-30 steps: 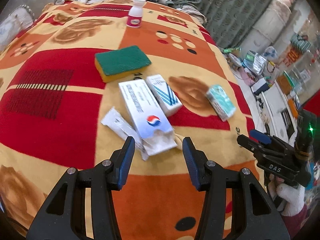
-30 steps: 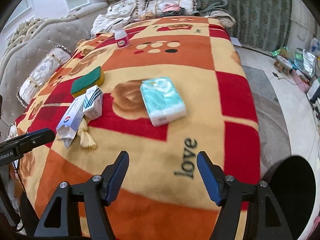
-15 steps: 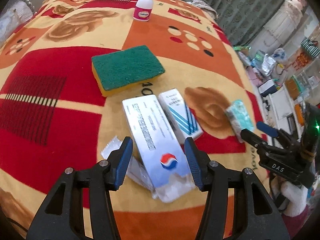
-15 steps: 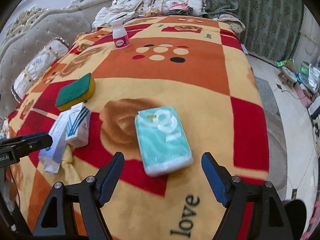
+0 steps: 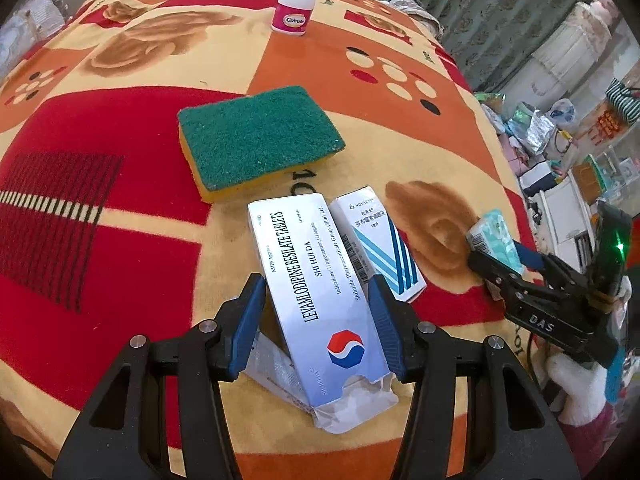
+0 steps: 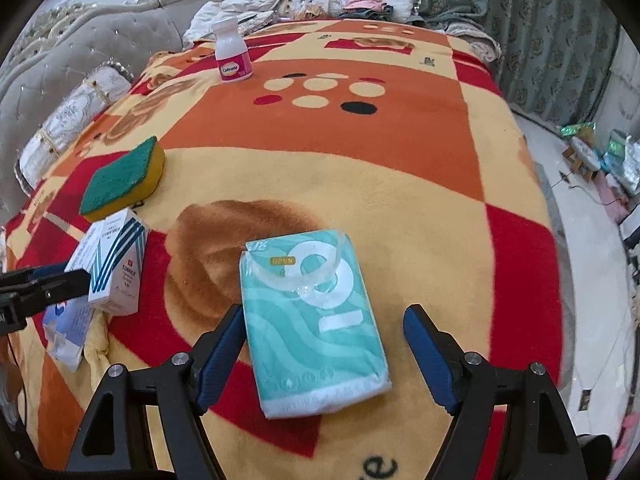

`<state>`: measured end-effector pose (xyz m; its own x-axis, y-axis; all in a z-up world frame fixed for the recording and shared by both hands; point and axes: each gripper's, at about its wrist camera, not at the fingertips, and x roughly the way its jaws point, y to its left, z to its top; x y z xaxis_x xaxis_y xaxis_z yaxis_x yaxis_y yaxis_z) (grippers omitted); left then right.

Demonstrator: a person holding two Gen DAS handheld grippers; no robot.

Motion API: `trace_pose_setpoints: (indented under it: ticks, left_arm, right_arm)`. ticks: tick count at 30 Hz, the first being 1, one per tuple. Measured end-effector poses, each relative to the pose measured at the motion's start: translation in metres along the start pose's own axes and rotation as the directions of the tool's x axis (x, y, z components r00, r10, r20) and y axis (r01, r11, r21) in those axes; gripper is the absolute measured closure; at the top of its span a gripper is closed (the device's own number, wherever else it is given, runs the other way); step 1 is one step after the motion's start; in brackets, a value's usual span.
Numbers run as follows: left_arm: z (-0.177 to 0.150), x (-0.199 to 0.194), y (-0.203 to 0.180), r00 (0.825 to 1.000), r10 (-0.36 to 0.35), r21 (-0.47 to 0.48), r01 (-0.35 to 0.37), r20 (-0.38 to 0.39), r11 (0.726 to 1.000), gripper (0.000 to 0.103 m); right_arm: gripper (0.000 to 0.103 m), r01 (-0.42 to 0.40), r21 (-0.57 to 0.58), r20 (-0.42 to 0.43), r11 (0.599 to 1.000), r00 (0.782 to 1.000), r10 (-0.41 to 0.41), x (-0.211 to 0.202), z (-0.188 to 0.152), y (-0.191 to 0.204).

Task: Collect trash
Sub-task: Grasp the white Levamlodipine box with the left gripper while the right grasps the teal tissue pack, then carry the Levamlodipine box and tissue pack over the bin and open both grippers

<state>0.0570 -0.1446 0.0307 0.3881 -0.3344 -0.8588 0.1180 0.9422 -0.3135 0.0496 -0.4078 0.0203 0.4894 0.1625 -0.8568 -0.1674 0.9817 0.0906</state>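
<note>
Around the green sponge on the bed's blanket, everything lies uncollected. Just in front of the sponge, we have our left gripper straddling the long torn tablet box, jaws apart on either side and not yet pressing it. A smaller striped box lies against that box, on the side away from a crumpled wrapper. Farther from the sponge, past the striped box, our right gripper has just been opening and stands spread around the teal tissue pack, its pads clear of the pack. Beyond the sponge a white pill bottle stands upright. We judge nothing gathered so far; both first grasps remain to close.
</note>
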Motion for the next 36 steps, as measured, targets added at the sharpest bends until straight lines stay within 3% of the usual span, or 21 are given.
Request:
trace_pose_setpoints:
  ticks: [1,2,3,16,36]
  left_arm:
    - [-0.001,-0.001,0.001,1.0,-0.008,-0.004,0.008,0.002,1.0,0.052]
    - [-0.002,-0.004,0.002,1.0,-0.016,-0.009,0.016,0.009,1.0,0.053]
    - [-0.003,-0.006,0.003,1.0,-0.017,-0.011,0.017,0.015,1.0,0.053]
    - [-0.032,-0.046,-0.022,0.996,-0.048,0.061,0.044,0.071,0.997,0.053]
    - [-0.079,-0.065,-0.069,0.993,-0.047,0.18,0.028,0.106,0.983,0.053]
  right_arm:
    - [0.03,0.001,0.005,0.011,1.0,1.0,-0.001,0.0,-0.001,-0.001]
    - [0.047,0.001,0.003,0.023,1.0,1.0,-0.001,-0.002,-0.001,0.0]
    - [0.053,-0.001,0.002,0.028,1.0,1.0,0.001,-0.004,-0.002,0.0]
    - [0.054,-0.025,-0.005,0.081,1.0,0.996,0.026,-0.049,-0.025,0.017]
    - [0.054,-0.046,0.027,0.097,0.999,0.994,0.043,-0.088,-0.08,0.03]
